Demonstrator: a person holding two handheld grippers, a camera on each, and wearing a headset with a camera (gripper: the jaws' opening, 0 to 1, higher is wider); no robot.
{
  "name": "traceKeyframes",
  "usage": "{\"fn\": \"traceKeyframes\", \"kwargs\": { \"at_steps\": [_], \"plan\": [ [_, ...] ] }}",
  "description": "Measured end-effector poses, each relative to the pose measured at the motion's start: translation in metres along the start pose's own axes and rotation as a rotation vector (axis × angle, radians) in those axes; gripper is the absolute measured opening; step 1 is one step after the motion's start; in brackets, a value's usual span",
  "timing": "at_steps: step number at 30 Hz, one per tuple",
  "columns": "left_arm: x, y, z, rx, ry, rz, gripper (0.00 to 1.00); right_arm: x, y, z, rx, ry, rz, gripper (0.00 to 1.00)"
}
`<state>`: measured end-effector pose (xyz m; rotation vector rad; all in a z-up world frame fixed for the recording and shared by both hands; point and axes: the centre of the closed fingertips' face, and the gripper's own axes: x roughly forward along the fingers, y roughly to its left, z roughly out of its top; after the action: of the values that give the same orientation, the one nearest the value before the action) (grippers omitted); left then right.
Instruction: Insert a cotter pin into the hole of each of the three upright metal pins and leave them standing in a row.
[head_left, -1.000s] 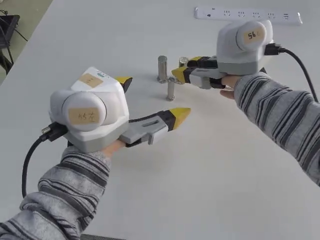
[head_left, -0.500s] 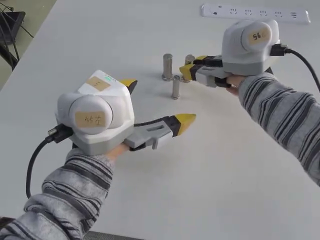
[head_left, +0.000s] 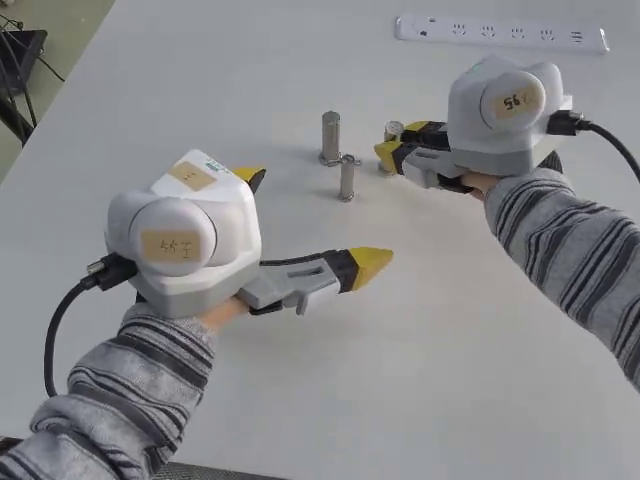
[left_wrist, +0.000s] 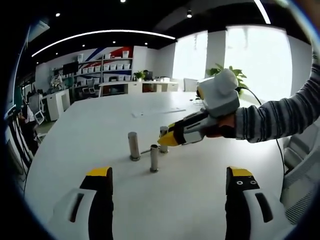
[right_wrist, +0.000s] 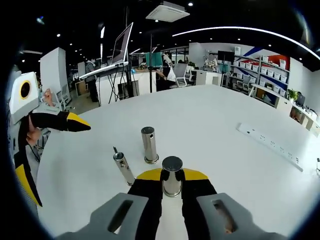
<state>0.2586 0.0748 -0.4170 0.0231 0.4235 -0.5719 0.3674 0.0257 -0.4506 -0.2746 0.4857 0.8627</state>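
The right gripper (head_left: 396, 142), in the upper right of the head view, is clamped on one short metal pin (right_wrist: 172, 176), which stands just beside the other two. These are the tall pin (head_left: 329, 137) and the small pin (head_left: 347, 177), which seems to carry a thin cotter pin (head_left: 347, 160) across its top. The risk, as I judge it, is crowding: a swing of the held pin or of the gripper's body could knock a neighbour over, and the smooth cylinder could twist between the jaws. The left gripper (head_left: 315, 215), at lower left, is spread wide and holds nothing, well apart from the pins. The counter (head_left: 450, 330) is white and smooth, with a power strip (head_left: 500, 32) near the top edge, so a toppled pin would roll freely. Behind lies an open office with shelves, desks and large windows.
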Motion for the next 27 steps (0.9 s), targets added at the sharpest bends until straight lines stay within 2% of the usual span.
{"fn": "traceKeyframes", "kwargs": {
  "at_steps": [8, 16, 27],
  "plan": [
    [-0.005, -0.005, 0.003, -0.003, -0.011, -0.003, 0.99, -0.019, -0.003, -0.010, 0.025, 0.010, -0.054, 0.08],
    [-0.011, -0.009, 0.003, 0.003, -0.010, -0.009, 0.99, -0.042, 0.011, -0.014, 0.052, 0.007, -0.085, 0.08],
    [-0.018, -0.014, 0.005, 0.019, -0.011, -0.014, 0.99, -0.057, 0.030, -0.027, 0.068, 0.024, -0.118, 0.08]
  ]
}}
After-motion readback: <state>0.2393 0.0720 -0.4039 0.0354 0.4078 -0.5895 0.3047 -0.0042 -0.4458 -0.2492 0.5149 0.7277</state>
